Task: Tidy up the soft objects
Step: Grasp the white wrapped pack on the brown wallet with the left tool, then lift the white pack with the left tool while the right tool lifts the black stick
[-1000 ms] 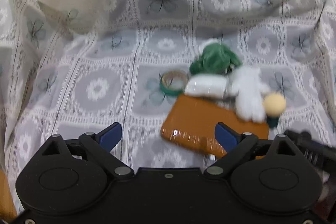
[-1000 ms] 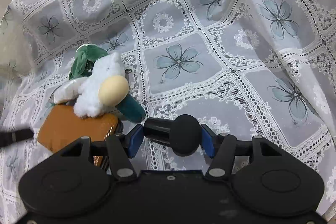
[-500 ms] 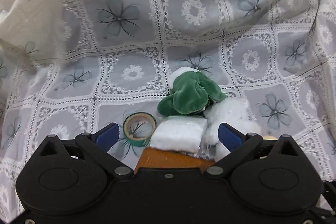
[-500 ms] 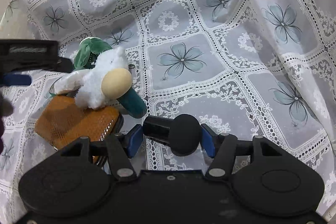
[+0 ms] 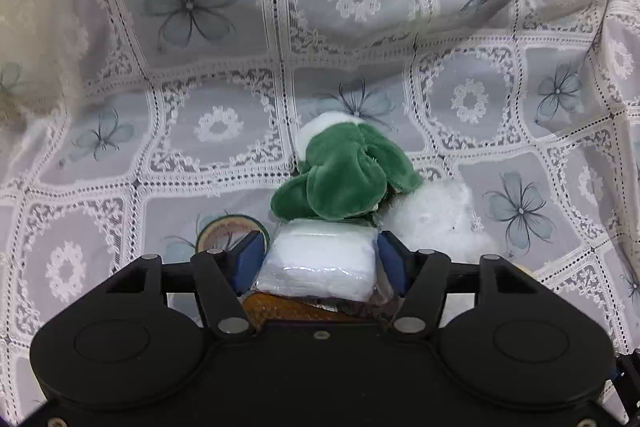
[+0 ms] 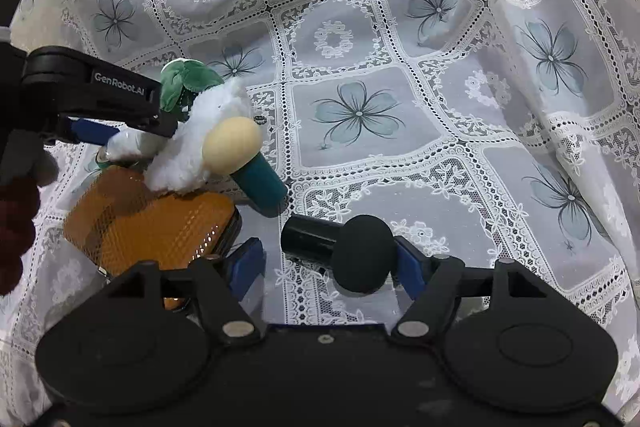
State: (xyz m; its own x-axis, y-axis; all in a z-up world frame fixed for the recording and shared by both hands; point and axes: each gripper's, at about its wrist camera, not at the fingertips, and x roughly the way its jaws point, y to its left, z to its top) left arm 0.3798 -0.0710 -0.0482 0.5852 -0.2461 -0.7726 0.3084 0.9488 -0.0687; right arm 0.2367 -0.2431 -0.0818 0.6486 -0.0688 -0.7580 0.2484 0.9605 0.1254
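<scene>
On the orange mesh tray [image 6: 148, 219], left gripper [image 5: 322, 259] has just closed on the plastic-wrapped white pack [image 5: 320, 261], now clamped for removal, while right gripper [image 6: 332, 259], jaws just opened, has released the black foam-tipped microphone [image 6: 344, 249] onto the lace cloth [image 6: 360, 115].
</scene>
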